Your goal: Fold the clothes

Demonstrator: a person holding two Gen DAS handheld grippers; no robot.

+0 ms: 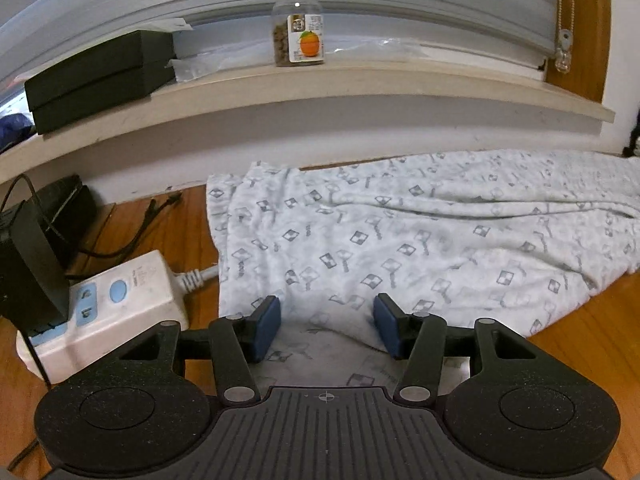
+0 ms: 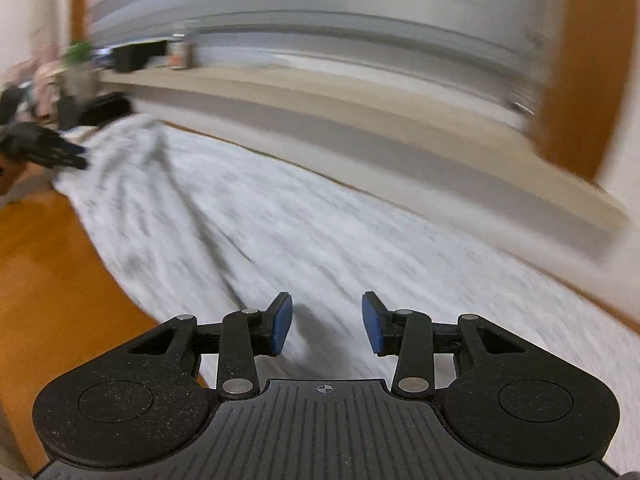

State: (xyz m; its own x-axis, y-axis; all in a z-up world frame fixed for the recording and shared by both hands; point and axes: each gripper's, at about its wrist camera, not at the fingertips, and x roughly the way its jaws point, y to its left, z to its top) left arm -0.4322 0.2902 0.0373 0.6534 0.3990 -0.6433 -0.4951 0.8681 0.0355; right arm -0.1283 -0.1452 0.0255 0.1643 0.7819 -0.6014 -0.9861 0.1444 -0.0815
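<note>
My left fingers (image 1: 327, 328) open over patterned cloth (image 1: 400, 248) at lower centre; my right fingers (image 2: 327, 324) open, empty, above it.

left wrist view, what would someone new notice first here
A white patterned garment sprawls over the wooden floor beneath a windowsill, with the left gripper open just above its near edge. A clear jar with an orange label stands on the sill, and a white power strip lies to the garment's left.
</note>
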